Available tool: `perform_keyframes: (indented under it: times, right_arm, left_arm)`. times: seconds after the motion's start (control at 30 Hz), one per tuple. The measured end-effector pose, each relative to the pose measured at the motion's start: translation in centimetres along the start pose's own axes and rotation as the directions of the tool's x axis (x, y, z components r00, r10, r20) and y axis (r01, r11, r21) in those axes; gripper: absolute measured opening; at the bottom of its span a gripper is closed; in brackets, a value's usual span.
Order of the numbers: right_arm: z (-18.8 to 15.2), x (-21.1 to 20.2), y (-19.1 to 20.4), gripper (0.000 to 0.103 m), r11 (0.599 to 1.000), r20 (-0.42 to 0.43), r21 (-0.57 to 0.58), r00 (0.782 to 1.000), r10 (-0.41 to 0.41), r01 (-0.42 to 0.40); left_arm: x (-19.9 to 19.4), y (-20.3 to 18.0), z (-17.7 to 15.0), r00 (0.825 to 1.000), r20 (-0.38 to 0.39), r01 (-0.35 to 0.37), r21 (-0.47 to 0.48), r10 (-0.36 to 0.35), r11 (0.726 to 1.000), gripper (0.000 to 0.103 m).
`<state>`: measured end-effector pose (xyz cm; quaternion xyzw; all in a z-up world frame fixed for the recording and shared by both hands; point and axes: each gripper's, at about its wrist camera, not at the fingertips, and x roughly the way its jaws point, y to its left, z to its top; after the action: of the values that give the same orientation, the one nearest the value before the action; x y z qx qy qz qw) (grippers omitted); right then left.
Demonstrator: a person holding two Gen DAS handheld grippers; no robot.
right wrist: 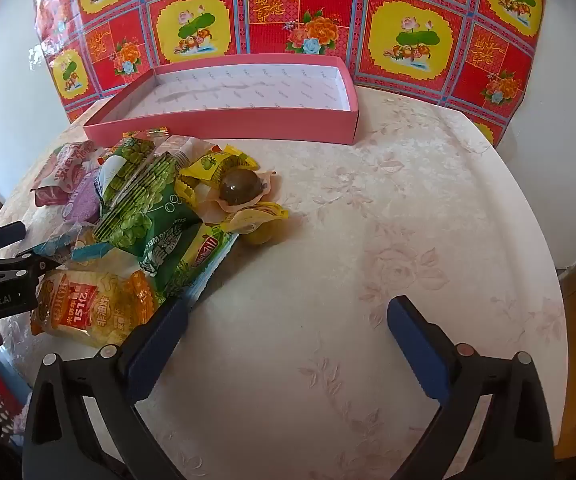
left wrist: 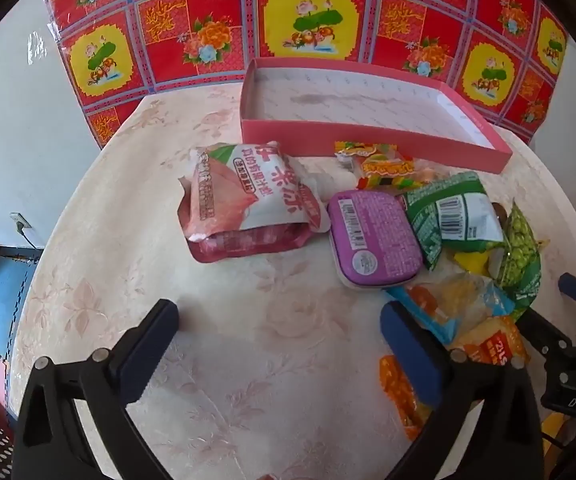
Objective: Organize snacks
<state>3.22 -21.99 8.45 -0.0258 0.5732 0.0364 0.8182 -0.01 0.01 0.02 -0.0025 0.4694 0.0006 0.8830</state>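
Pink shallow cardboard box (right wrist: 224, 124) sits empty behind the crinkly foil snack packets (right wrist: 148, 216) heaped on the surface. Light and slippery, they're best pinched at a sealed edge. Left gripper (left wrist: 280, 320) and right gripper (right wrist: 288, 316) gape wide, empty.

Open left tongs (left wrist: 280, 320) hover over table (left wrist: 128, 264) beside snack pile (left wrist: 428, 232).

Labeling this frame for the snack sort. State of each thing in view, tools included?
pink box: open, empty, at the table's far edge
pink pouch: flat on the table, outside the box
purple tin: closed, label side up
green grape bag: sealed, atop the pile
yellow cracker pack: sealed, at the pile's near end
left tool: open, holds nothing
right tool: open, holds nothing
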Motion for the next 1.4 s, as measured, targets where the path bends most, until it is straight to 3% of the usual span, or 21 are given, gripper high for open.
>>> perform_keyframes:
  times: [1.4]
  right_arm:
    - [-0.04, -0.05, -0.04, 0.102, 1.0, -0.008, 0.002, 1.0, -0.002, 0.002]
  left_arm:
    - [-0.02, -0.02, 0.02, 1.0, -0.001, -0.012, 0.004, 0.012, 1.0, 0.103]
